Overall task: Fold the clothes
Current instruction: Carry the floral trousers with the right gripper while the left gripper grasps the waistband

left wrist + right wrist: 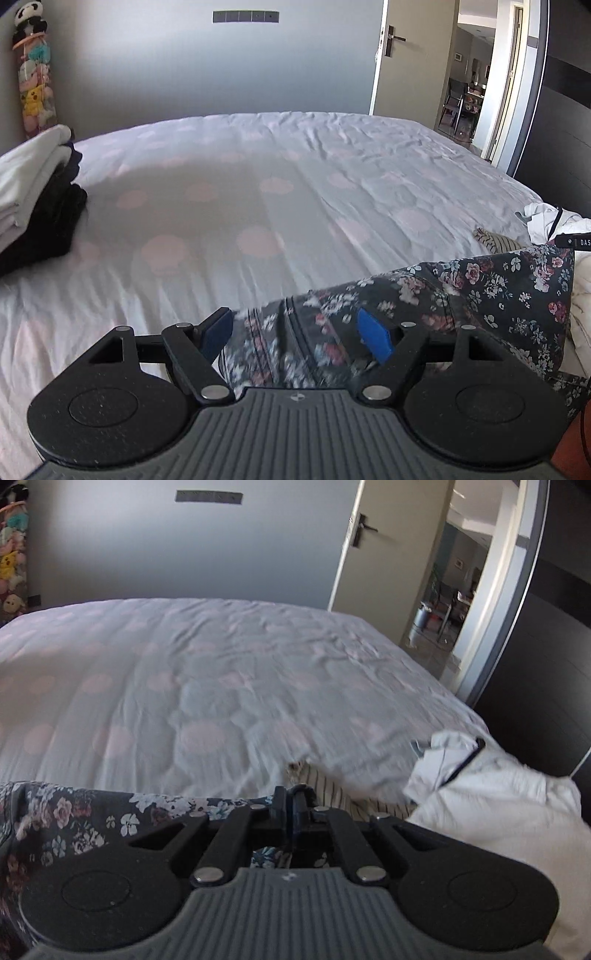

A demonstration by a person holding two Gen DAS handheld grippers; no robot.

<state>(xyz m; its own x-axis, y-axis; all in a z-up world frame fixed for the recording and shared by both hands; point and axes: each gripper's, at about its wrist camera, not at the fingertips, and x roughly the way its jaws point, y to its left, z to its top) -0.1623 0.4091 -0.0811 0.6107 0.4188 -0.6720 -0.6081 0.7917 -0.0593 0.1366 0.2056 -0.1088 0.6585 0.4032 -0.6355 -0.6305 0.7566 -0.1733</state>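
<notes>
Floral dark garment [424, 306] stretched between both tongs.
Left gripper [297, 334] gapes wide around the cloth; right gripper [293, 812] is pinched closed on its edge.

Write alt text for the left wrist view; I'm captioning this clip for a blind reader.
The left gripper, jaws open, straddles a dark floral garment stretched above a white polka-dot bed. Folded clothes are stacked at left; unfolded laundry lies at right.
</notes>
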